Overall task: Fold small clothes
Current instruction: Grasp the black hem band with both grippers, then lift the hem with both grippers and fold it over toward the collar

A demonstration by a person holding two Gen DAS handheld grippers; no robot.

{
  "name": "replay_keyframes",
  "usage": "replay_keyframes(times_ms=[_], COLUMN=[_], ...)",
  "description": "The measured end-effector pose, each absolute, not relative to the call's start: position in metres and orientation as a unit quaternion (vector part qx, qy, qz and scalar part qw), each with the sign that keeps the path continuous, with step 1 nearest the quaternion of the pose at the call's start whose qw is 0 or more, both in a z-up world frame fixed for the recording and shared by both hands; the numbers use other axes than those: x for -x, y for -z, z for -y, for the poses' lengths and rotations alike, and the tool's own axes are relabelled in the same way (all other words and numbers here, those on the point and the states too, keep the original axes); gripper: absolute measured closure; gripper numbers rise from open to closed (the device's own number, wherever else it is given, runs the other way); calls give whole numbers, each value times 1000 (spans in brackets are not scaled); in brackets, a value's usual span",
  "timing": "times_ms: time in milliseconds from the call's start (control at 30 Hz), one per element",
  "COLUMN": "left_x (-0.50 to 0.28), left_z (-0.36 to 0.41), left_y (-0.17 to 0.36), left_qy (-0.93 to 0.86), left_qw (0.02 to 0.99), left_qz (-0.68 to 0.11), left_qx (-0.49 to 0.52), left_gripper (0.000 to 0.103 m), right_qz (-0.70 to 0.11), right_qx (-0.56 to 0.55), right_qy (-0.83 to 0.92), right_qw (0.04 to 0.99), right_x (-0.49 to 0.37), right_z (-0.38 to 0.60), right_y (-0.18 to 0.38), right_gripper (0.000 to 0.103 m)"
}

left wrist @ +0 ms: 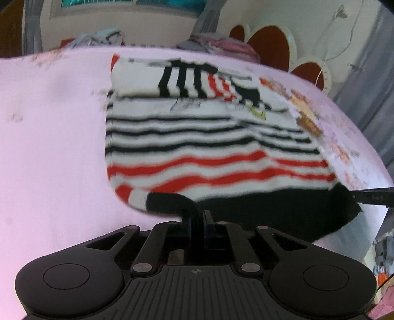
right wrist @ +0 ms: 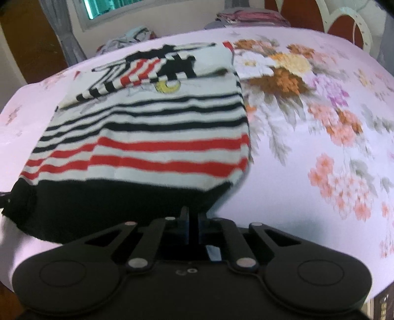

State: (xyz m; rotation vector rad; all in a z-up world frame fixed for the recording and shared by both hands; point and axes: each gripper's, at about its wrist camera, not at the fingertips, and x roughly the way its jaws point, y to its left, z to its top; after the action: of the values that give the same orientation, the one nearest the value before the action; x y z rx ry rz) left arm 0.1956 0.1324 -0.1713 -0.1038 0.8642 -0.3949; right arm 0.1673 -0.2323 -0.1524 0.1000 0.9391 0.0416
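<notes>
The left gripper point(left wrist: 197, 214) and the right gripper point(right wrist: 194, 216) each pinch the black hem of the red, black and white striped knit sweater point(right wrist: 147, 137), lifting it to fold forward over the pink floral bedsheet point(right wrist: 320, 123). Stacked clothes point(right wrist: 248, 14) lie beyond, clear of the fold.

Both wrist views low, close, facing sweater point(left wrist: 202, 137) on bed point(right wrist: 320, 197).
</notes>
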Motion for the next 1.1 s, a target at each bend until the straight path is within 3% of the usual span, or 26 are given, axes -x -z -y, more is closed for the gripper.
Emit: replay_keyframes(times_ms=[433, 1100], left_x=[-273, -435], left_z=[-124, -113], left_y=[112, 116], left_qy=[175, 103], left_qw=[927, 937], left_qz=[-321, -304], left_qx=[79, 140], left_gripper=[96, 96], right_qz=[-373, -340], right_qx=[-36, -43], right_qy=[-45, -52], right_qw=[926, 938], right_x=[-244, -421], right_z=[242, 253], right_y=[96, 93], right_gripper=[97, 97])
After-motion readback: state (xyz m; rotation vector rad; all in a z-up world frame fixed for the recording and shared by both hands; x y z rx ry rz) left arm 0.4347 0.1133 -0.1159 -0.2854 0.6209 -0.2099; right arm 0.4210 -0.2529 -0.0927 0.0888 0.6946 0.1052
